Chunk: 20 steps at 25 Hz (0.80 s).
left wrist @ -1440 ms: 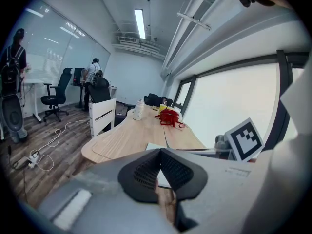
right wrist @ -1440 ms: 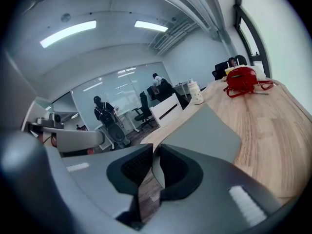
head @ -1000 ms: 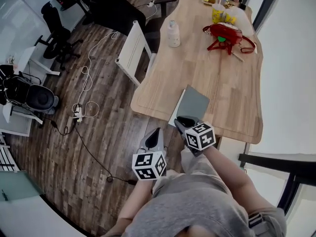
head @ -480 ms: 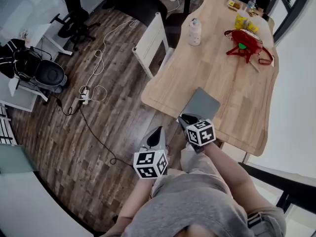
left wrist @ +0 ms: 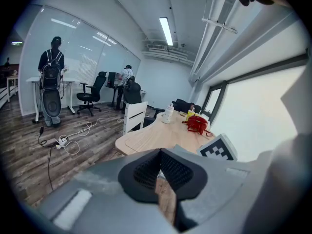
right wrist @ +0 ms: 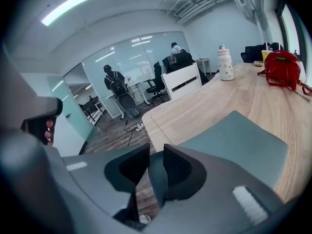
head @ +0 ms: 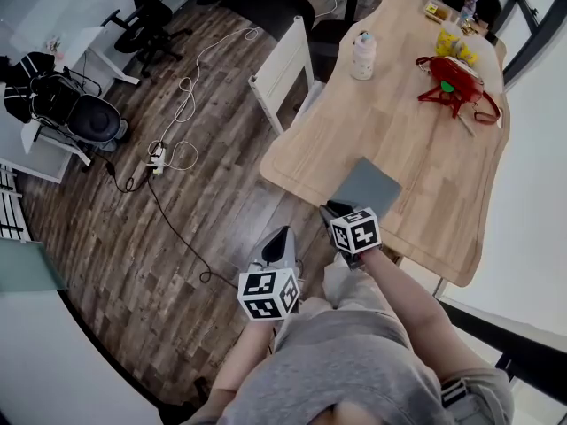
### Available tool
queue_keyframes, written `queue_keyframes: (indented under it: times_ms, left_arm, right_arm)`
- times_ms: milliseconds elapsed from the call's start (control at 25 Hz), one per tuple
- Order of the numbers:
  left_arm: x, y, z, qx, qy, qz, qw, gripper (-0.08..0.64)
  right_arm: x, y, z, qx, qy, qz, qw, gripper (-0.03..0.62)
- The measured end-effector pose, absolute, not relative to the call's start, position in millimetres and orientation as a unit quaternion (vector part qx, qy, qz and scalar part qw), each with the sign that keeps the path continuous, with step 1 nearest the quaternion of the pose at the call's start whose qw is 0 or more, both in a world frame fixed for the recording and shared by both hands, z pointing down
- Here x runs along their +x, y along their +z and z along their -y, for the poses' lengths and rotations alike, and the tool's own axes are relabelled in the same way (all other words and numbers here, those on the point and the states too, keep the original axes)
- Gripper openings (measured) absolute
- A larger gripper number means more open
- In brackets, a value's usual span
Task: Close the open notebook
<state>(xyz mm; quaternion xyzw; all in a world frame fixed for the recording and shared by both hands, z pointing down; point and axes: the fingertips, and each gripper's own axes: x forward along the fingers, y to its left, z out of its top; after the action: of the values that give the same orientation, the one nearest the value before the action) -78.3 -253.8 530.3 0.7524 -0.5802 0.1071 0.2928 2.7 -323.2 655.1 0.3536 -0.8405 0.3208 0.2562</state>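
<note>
Wood table [head: 372, 122] on dark plank floor [head: 133, 228], glass wall [left wrist: 87, 52] at the room's far side. Far end: white bottle [head: 362, 56], red bag [head: 452, 85]; white chair [head: 285, 69] on the left. Grey-green notebook [head: 368, 187] lies flat at the near edge. The right gripper [head: 335, 211] is at its near corner, jaws opening, cover edge apparently between them. Left gripper [head: 280, 237] pinched together, empty, over the floor.

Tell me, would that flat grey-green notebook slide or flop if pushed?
The flat grey-green notebook would probably slide easily, lying flat on the smooth wooden table. It looks thin, so likely light and slightly bendy. It sits at the table's near edge, so a push that way might drop it.
</note>
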Motion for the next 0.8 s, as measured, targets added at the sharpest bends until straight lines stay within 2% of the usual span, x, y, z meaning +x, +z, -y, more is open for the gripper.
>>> queue_keyframes:
  times_ms: [600, 800]
  left_arm:
    - [-89, 533, 248, 0.735, 0.097, 0.603, 0.296, 0.005]
    - [-88, 531, 246, 0.736, 0.097, 0.602, 0.295, 0.005]
  right_arm:
    - [-7, 675, 324, 0.34, 0.309, 0.836, 0.3, 0.114]
    - [-9, 673, 320, 0.329, 0.308, 0.841, 0.301, 0.144]
